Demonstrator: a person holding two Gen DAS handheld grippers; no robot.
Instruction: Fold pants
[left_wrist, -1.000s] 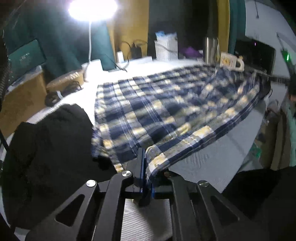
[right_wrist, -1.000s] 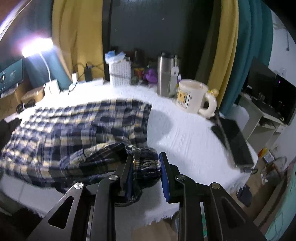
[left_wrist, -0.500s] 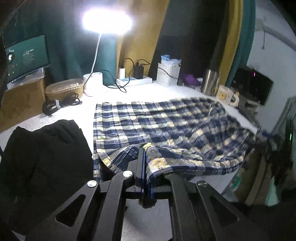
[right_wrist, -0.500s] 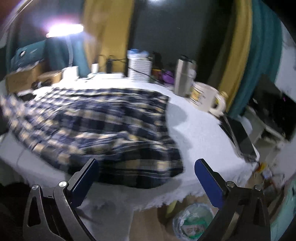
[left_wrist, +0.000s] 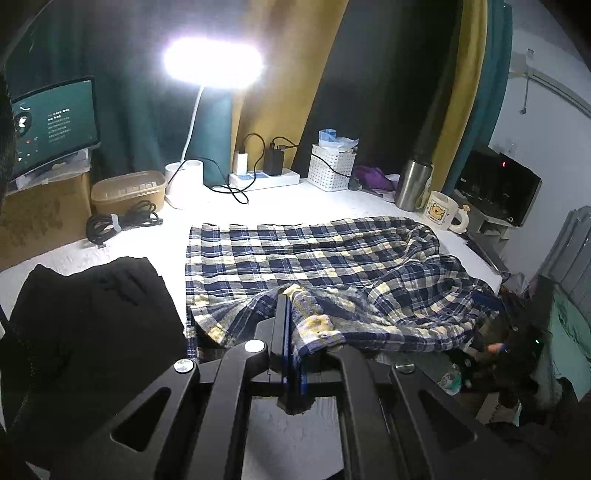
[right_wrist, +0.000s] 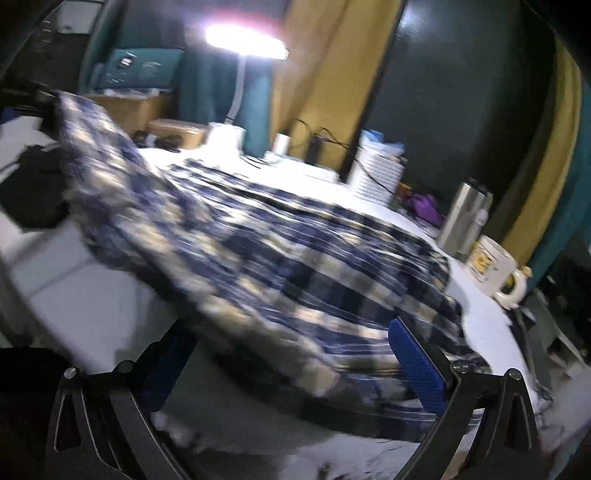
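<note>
Meanwhile the left gripper pinches its fingers tight on a raised corner of the plaid pants spread across the white bench; the right gripper gapes wide, holding nothing, beside the pants' near edge.

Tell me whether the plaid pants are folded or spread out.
Mostly spread: the plaid pants lie open across the table, near edge lifted by the shut left hand-held gripper.

L gripper, black frame w/ blue-padded fingers: jaws pressed together, pinching a fold of the navy-and-yellow plaid cloth pants, raised off the surface. R gripper, same black/blue build: jaws spread wide, nothing between the pads; tilted; view blurred.
</note>
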